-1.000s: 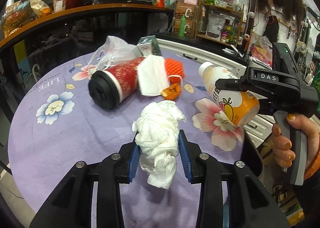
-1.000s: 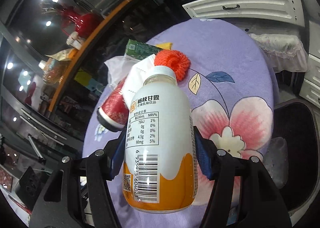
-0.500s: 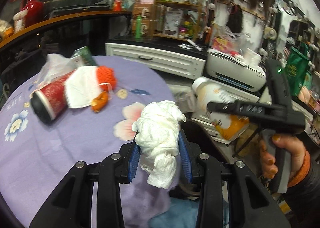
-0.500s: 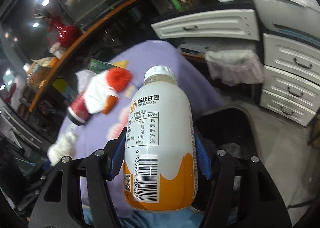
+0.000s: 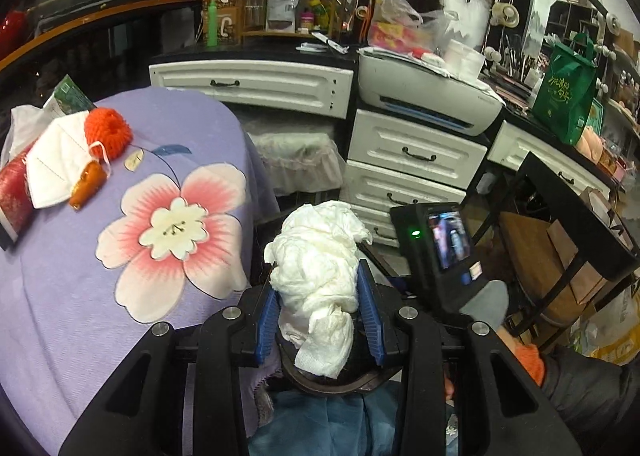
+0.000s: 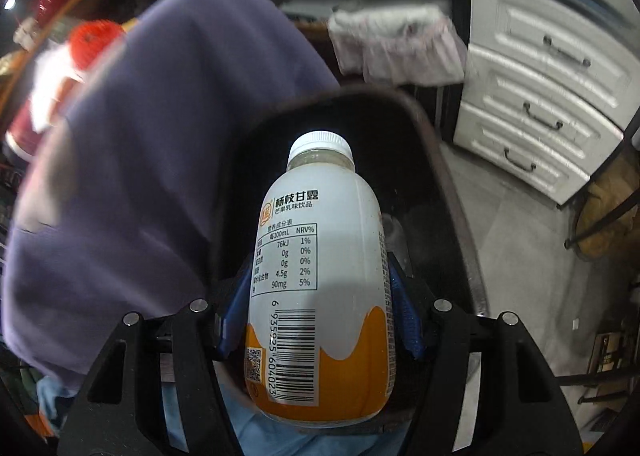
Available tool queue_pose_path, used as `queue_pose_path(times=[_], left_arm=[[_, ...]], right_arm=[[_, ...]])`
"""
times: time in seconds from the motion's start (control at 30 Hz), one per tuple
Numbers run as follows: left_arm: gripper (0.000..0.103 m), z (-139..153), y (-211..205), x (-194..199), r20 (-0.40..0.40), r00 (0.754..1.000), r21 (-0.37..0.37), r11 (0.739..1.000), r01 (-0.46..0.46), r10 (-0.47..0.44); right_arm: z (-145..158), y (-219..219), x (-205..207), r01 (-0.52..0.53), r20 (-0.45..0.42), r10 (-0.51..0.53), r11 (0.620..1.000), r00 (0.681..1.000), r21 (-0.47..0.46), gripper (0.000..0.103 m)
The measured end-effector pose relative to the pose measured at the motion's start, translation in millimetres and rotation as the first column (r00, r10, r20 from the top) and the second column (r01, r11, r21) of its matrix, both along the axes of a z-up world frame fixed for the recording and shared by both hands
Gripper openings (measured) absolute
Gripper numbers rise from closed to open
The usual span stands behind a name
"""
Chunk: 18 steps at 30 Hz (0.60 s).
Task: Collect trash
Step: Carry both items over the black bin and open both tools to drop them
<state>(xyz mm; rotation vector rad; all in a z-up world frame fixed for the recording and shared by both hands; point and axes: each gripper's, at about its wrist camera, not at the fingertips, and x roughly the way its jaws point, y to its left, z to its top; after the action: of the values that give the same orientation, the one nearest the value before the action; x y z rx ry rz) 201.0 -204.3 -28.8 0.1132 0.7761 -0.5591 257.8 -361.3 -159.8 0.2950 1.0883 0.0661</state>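
My left gripper point(image 5: 318, 308) is shut on a crumpled white tissue wad point(image 5: 320, 264), held past the table edge over the dark rim of a bin point(image 5: 320, 386). My right gripper point(image 6: 318, 316) is shut on a white and orange drink bottle point(image 6: 320, 268), held over the open black bin point(image 6: 436, 160) beside the table. The back of the right gripper with its small screen point(image 5: 438, 252) shows in the left wrist view. On the purple tablecloth point(image 5: 80, 296) lie a red cup point(image 5: 14, 192), a white face mask point(image 5: 56, 164), an orange net ball point(image 5: 108, 132) and an orange wrapper point(image 5: 86, 184).
White drawers point(image 5: 412, 160) and a printer point(image 5: 428, 96) stand behind the bin. A lace-covered stool point(image 5: 296, 160) is between table and drawers. A black metal rack point(image 5: 560, 248) with brown bags is at right. A green carton point(image 5: 70, 96) lies at the table's far edge.
Both grippers have swung right off the table and down toward the bin, each still holding its item. The right gripper now points into the bin's opening.
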Motion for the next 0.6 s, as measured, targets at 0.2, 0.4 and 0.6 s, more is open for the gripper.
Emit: queue_pose_path(times=[0.2,0.4,0.6], left_arm=[[0.036,-11.2,-5.5,-0.6,-0.016,1.0,0.023,1.0,0.013,-0.012],[0.036,-24.7,-12.2,1.6,-0.039,0.999,0.04,0.999,0.023,-0.022],[0.036,-39.0,-23.4,4.7,-0.062,0.997,0.069,0.996,0.047,-0.043]], right_arm=[[-40.3,-1.3,9.3,-0.007,-0.052,0.006,1.0,0.999,-0.027,0.063],[-34.0,-8.7,6.8,-0.001,-0.011,0.001,1.0,1.0,-0.021,0.063],[4.8,-30.6,-7.4,0.031,0.088,-0.024,0.997,0.996,-0.072,0.063]])
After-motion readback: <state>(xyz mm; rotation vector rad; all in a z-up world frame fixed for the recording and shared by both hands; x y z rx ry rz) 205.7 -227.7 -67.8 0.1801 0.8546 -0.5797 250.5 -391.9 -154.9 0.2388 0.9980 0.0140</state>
